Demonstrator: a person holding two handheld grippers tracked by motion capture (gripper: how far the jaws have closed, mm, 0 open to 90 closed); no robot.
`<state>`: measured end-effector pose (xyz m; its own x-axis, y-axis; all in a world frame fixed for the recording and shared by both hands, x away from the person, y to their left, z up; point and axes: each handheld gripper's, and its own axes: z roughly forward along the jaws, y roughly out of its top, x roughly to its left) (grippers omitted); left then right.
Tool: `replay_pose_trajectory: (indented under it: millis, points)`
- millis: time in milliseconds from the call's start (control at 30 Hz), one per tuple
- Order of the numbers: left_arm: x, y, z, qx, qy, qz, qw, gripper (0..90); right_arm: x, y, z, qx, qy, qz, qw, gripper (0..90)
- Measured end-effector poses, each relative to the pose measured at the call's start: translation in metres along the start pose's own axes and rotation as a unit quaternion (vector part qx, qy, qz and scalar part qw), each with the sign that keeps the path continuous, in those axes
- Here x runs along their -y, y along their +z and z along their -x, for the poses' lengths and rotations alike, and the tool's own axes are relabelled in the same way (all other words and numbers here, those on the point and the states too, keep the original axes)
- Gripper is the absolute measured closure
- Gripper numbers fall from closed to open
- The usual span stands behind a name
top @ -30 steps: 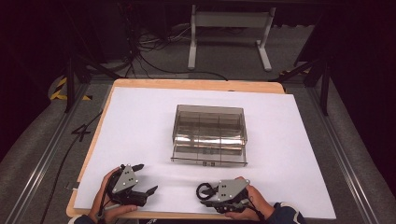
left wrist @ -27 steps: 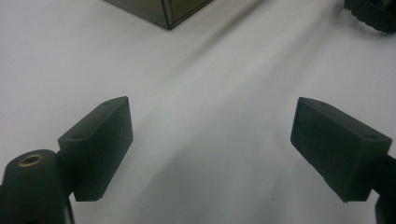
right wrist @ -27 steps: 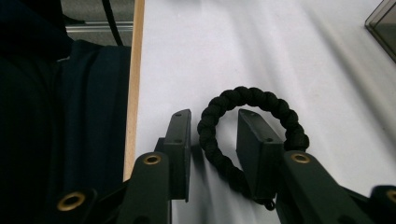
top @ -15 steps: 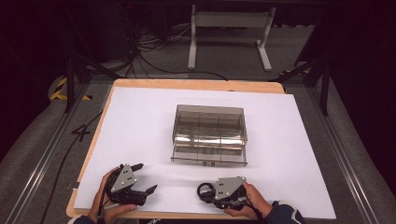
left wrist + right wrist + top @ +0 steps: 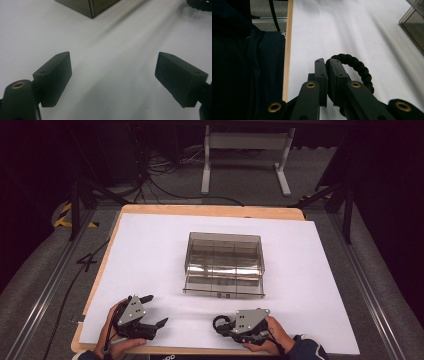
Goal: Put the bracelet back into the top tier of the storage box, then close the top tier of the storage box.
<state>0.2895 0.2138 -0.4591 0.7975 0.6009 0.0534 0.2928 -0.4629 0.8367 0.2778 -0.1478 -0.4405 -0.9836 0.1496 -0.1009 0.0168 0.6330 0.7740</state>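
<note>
- left gripper (image 5: 152, 312): jaws spread wide, holding nothing; bare white table (image 5: 112, 62) between them
- right gripper (image 5: 327, 65): jaws pressed together on a black braided ring (image 5: 357, 66), which loops out beside them
- smoky clear box (image 5: 225, 262): well ahead of both jaws

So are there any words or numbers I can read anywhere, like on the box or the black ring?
None can be read: the smoky clear box, the black braided ring in the right tool and the white table cover show no writing.
</note>
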Motion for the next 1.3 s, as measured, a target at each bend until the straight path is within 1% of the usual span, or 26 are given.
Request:
replay_pose_trajectory:
  millis: [100,133,200,267,300,533,600,667,733,867,900,933,1033,1133,1200,1233,1300]
  points:
    - [0.0,0.0,0.0,-0.001,0.0,0.0,1.0,15.4,-0.001,-0.003,-0.001,0.0,-0.001,0.004,1.0,85.8]
    - [-0.001,-0.001,0.0,-0.003,0.005,0.002,1.0,15.7,-0.001,-0.004,-0.001,0.003,0.0,0.007,1.0,85.8]
    - [-0.001,-0.001,0.001,-0.001,0.004,0.008,1.0,15.6,-0.002,-0.007,0.0,0.001,-0.001,0.012,0.9999,85.8]
    - [-0.001,-0.001,0.001,0.0,0.003,0.008,1.0,15.1,-0.003,-0.009,0.0,0.003,-0.001,0.016,0.9999,85.8]
    - [-0.001,-0.001,0.0,-0.004,0.006,0.007,0.9999,15.1,-0.004,-0.01,0.001,0.004,0.0,0.018,0.9998,85.8]
    - [-0.001,-0.003,-0.001,-0.007,0.003,0.011,0.9999,14.8,-0.008,-0.021,0.002,0.012,0.001,0.03,0.9995,85.8]
    - [-0.001,-0.004,-0.001,-0.008,0.004,0.009,0.9999,14.6,-0.009,-0.025,0.002,0.013,-0.002,0.03,0.9995,85.8]
    - [-0.002,-0.004,0.0,-0.007,0.0,0.011,0.9999,14.6,-0.01,-0.027,0.0,0.014,-0.004,0.03,0.9995,85.8]
    - [-0.002,-0.003,0.001,-0.009,0.004,0.007,0.9999,14.5,-0.011,-0.028,-0.001,0.014,-0.009,0.025,0.9995,85.9]
    - [-0.001,-0.004,0.001,-0.009,0.002,0.008,0.9999,14.4,-0.015,-0.034,-0.001,0.013,-0.01,0.034,0.9993,85.9]
    - [-0.001,-0.004,0.0,-0.007,0.0,0.008,0.9999,14.8,-0.016,-0.036,-0.001,0.011,-0.011,0.035,0.9993,85.9]
    - [-0.001,-0.004,0.0,-0.005,0.0,0.008,1.0,15.3,-0.018,-0.038,-0.001,0.002,-0.016,0.032,0.9994,85.8]
    - [-0.002,-0.002,0.0,-0.008,0.01,0.002,0.9999,14.7,-0.022,-0.044,-0.002,0.008,-0.025,0.031,0.9992,85.9]
    - [-0.001,-0.003,0.0,-0.009,0.009,0.003,0.9999,14.3,-0.027,-0.051,0.0,0.02,-0.025,0.038,0.9988,85.8]
    - [-0.001,-0.003,0.0,-0.01,0.004,0.005,0.9999,14.0,-0.031,-0.058,0.002,0.028,-0.024,0.047,0.9982,85.9]
    - [-0.001,-0.003,-0.001,-0.011,0.002,0.005,0.9999,14.0,-0.032,-0.059,0.003,0.03,-0.022,0.047,0.9982,85.9]
    - [-0.001,-0.003,-0.001,-0.012,0.004,0.004,0.9999,13.8,-0.035,-0.063,0.005,0.038,-0.022,0.05,0.9978,85.8]
